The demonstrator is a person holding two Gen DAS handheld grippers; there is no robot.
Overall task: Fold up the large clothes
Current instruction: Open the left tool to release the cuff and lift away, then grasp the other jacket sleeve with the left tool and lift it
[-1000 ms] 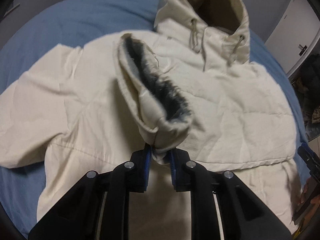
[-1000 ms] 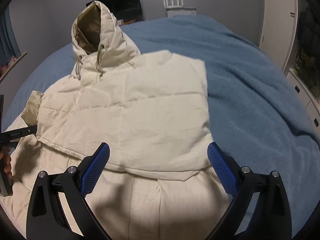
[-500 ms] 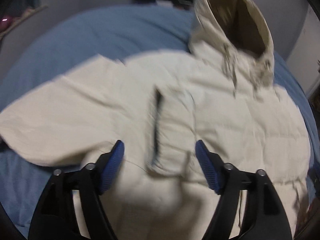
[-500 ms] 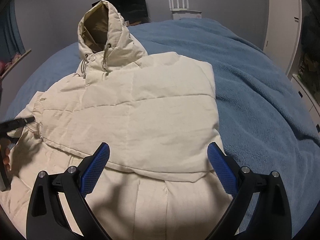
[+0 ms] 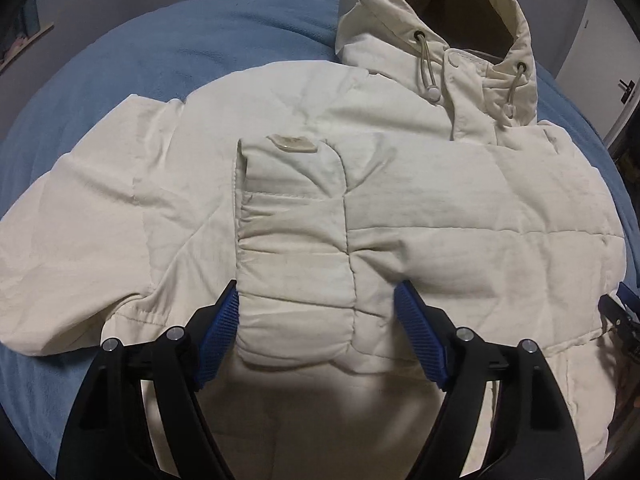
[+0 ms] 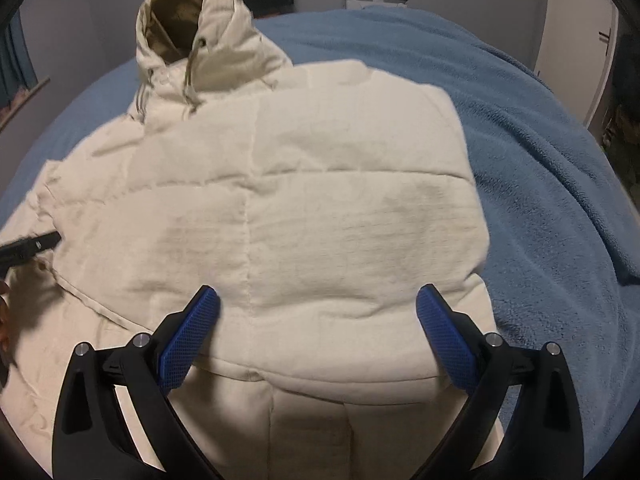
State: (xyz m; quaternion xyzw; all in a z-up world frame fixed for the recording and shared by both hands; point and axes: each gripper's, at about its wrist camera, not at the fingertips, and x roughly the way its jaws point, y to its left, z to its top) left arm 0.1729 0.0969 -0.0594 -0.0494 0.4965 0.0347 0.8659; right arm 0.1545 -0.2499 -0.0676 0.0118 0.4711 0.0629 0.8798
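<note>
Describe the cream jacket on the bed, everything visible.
The cream jacket is a quilted, puffy hooded coat that looks like matte cotton. It lies flat on the blue blanket. Its hood stands open, showing a tan lining, with two toggled drawcords. One sleeve is folded across the chest, and its cuff lies between the open left claw. The right claw is open too, over the lower fold.

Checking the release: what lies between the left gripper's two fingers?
In the left wrist view, the jacket's folded-in sleeve cuff lies flat between the open left gripper; its jaws have just been opening, pads not pressing it.
</note>
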